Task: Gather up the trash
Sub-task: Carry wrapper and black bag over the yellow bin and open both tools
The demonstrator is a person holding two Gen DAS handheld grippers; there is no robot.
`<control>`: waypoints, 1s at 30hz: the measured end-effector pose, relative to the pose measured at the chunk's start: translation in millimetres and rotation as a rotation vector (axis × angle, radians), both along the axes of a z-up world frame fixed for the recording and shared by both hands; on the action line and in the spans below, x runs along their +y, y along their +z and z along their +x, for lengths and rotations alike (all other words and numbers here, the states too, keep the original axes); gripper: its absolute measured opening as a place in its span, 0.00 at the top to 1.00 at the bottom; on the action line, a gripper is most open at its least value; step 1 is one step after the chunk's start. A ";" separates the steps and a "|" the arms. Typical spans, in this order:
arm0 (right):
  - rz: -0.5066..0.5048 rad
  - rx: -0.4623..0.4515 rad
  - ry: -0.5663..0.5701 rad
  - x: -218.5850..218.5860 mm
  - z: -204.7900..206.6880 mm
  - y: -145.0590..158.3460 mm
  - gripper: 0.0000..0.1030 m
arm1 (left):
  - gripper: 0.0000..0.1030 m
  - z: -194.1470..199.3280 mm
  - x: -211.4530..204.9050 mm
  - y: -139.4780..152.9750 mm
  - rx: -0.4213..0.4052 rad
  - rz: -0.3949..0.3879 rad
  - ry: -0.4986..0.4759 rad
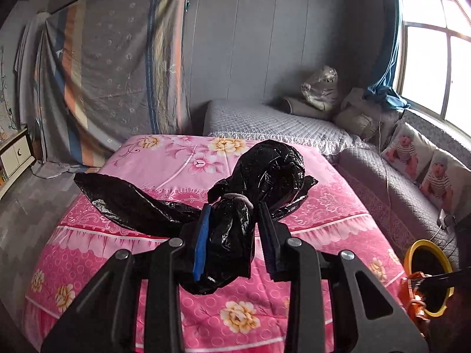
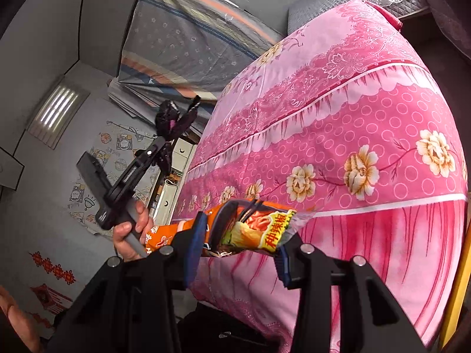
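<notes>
Bedroom, pink floral bed (image 1: 182,264); left tongs (image 1: 234,214) clenched on knotted black trash bag (image 1: 265,173); right tongs (image 2: 240,235) grasping orange noodle wrapper (image 2: 253,229).

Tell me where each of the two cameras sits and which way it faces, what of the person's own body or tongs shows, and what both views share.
Left wrist: on the left tongs, looking forward and slightly down across the pink floral bedspread toward the wall and window; own fingers clamp a black plastic bag; right tongs' tip shows at lower right.
Right wrist: on the right tongs, tilted, facing the bedspread's side and floor; they grip an orange snack packet; a hand holds the left tongs.
Shared: bedspread, black bag, draped striped cloth.
</notes>
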State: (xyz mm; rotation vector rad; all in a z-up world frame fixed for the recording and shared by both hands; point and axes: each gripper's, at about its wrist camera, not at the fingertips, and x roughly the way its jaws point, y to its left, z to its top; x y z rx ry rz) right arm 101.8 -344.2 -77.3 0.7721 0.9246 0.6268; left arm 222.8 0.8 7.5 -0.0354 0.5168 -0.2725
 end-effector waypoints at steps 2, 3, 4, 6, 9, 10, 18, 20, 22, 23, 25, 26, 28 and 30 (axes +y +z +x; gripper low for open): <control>-0.004 0.000 -0.012 -1.5 -2.4 1.4 0.62 | 0.71 -21.2 -7.6 10.0 -0.020 -0.008 -0.007; -0.008 -0.003 -0.020 -3.4 -4.3 2.9 0.62 | 0.71 -29.6 -11.7 15.3 -0.033 -0.006 -0.011; -0.011 -0.007 -0.031 -6.3 -6.6 4.8 0.62 | 0.71 -38.2 -16.1 19.7 -0.046 -0.005 -0.019; -0.020 -0.013 -0.056 -14.2 -11.2 8.8 0.62 | 0.71 -55.2 -25.8 28.6 -0.074 -0.010 -0.049; -0.025 -0.026 -0.107 -31.3 -20.2 14.4 0.62 | 0.71 -70.8 -42.1 39.0 -0.100 -0.012 -0.096; -0.027 -0.029 -0.123 -36.7 -22.5 15.7 0.62 | 0.71 -74.1 -46.7 41.6 -0.104 -0.012 -0.114; -0.044 -0.065 -0.294 -97.0 -52.1 22.4 0.62 | 0.71 -99.5 -101.9 51.6 -0.149 -0.002 -0.256; -0.056 -0.071 -0.349 -115.0 -62.7 21.4 0.62 | 0.71 -103.3 -116.9 51.8 -0.156 0.006 -0.291; -0.068 -0.073 -0.400 -131.1 -73.0 19.6 0.62 | 0.71 -106.7 -131.6 50.9 -0.157 0.006 -0.327; -0.072 -0.073 -0.422 -138.0 -77.1 18.5 0.62 | 0.71 -109.1 -141.4 50.2 -0.157 0.010 -0.351; -0.132 -0.075 -0.496 -153.9 -89.4 17.9 0.62 | 0.71 -112.0 -157.9 49.2 -0.159 0.012 -0.385; -0.186 -0.079 -0.543 -161.3 -97.2 18.3 0.62 | 0.71 -111.9 -168.0 48.1 -0.161 0.015 -0.409; -0.255 -0.082 -0.609 -171.5 -108.8 17.8 0.62 | 0.71 -114.5 -185.2 45.7 -0.161 0.016 -0.445; -0.317 -0.082 -0.668 -182.0 -120.3 16.2 0.62 | 0.71 -117.3 -207.2 42.2 -0.158 0.014 -0.491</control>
